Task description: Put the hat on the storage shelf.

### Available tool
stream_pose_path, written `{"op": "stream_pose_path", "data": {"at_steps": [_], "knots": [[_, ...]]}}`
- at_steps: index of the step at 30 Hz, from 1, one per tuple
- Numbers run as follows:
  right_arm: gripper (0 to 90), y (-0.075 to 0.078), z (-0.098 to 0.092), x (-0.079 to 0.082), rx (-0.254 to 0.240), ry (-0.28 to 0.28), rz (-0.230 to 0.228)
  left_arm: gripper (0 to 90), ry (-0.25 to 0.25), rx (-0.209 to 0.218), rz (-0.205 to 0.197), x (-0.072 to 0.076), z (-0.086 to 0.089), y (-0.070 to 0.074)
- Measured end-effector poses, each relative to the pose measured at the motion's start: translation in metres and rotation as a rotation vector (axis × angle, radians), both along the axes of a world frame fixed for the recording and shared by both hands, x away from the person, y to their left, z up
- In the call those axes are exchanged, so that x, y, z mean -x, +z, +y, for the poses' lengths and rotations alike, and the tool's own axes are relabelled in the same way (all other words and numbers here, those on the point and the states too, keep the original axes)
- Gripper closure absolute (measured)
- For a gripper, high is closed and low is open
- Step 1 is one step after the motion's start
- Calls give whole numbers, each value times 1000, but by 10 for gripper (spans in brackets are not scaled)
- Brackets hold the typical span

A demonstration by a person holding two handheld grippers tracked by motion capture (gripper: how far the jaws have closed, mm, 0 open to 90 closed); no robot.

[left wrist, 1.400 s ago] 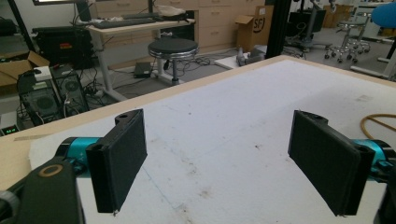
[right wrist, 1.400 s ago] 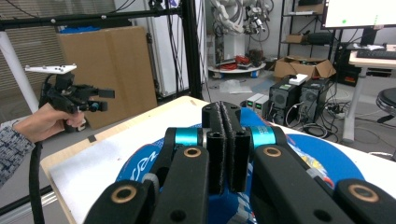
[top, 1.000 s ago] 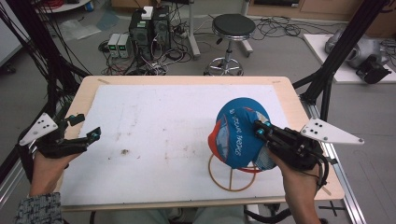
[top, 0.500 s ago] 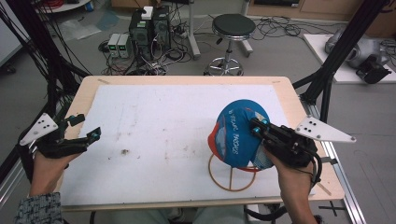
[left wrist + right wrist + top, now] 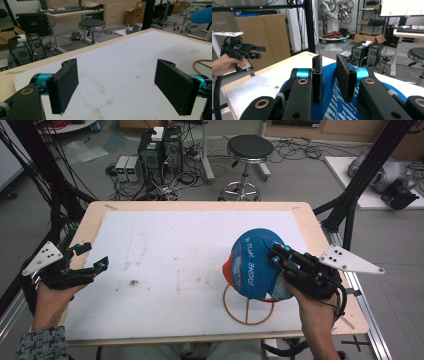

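1 soft, light cap (image 5: 255, 262) on its stand; right gripper (image 5: 276, 256) has just been opening, pads clear; retake by the brim.

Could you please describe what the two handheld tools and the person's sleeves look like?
Both tools, left and right, are black with teal joints, flat black pads and a grey triangular plate with holes. A black cable trails from the right one. The left sleeve is grey speckled knit.
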State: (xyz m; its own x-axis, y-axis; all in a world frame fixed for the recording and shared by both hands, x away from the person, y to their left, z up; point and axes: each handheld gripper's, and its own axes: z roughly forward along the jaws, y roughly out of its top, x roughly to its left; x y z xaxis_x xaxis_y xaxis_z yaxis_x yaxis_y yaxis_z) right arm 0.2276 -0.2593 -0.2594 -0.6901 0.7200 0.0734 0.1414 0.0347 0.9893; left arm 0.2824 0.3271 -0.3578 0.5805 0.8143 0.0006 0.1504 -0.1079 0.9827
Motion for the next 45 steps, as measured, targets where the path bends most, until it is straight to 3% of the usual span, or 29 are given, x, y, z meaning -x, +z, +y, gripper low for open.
{"op": "stream_pose_path", "data": {"at_steps": [15,26,37,45], "knots": [[605,3,-13,-1,-75,-52,-26,196,0,0,2,0,1,-1],[583,6,-35,-12,-92,-161,-75,196,3,-1,4,0,2,-1],[506,-17,-65,-39,-77,-294,-54,196,8,1,3,0,3,-2],[424,-37,-74,-55,-26,-375,-46,196,7,0,7,-1,2,-3]]}}
